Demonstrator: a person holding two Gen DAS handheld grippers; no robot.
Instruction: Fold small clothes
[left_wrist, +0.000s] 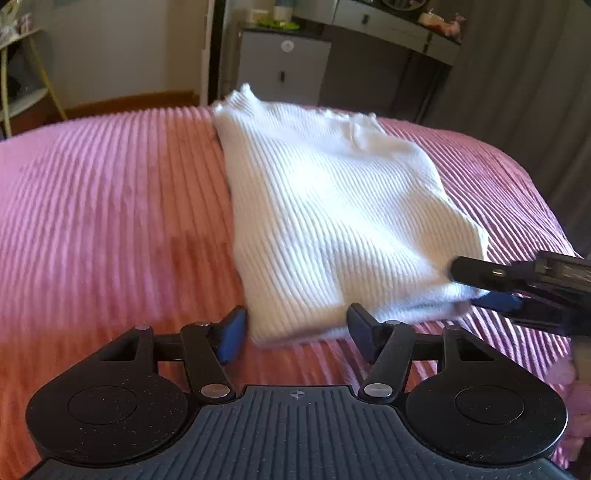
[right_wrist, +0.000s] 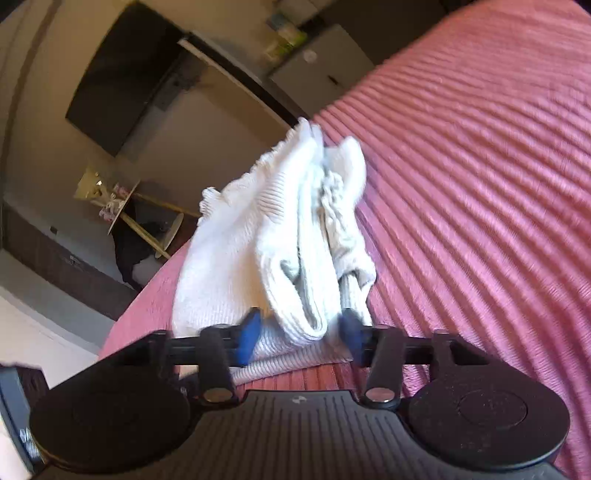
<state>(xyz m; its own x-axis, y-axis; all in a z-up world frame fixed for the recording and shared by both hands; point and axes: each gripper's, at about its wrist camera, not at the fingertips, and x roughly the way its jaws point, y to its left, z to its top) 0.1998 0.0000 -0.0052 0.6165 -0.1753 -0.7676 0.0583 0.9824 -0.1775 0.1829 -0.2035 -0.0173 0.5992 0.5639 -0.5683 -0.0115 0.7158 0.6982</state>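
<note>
A white ribbed garment (left_wrist: 325, 206) lies folded into a thick rectangle on the pink corded bedspread (left_wrist: 110, 203). My left gripper (left_wrist: 295, 332) is open, and the garment's near corner sits between its blue pads (left_wrist: 232, 334) without being pinched. My right gripper (left_wrist: 476, 286) comes in from the right, one finger on top of the garment's right edge and a blue pad under it. In the right wrist view the bunched layers of the garment (right_wrist: 280, 229) fill the gap between the pads, and the right gripper (right_wrist: 301, 332) is shut on them.
Beyond the bed's far edge stand a grey cabinet (left_wrist: 284, 66) and a desk (left_wrist: 391, 26). A grey curtain (left_wrist: 535, 92) hangs at the right. A small shelf stand (left_wrist: 22, 74) is at the far left. Bare bedspread stretches left of the garment.
</note>
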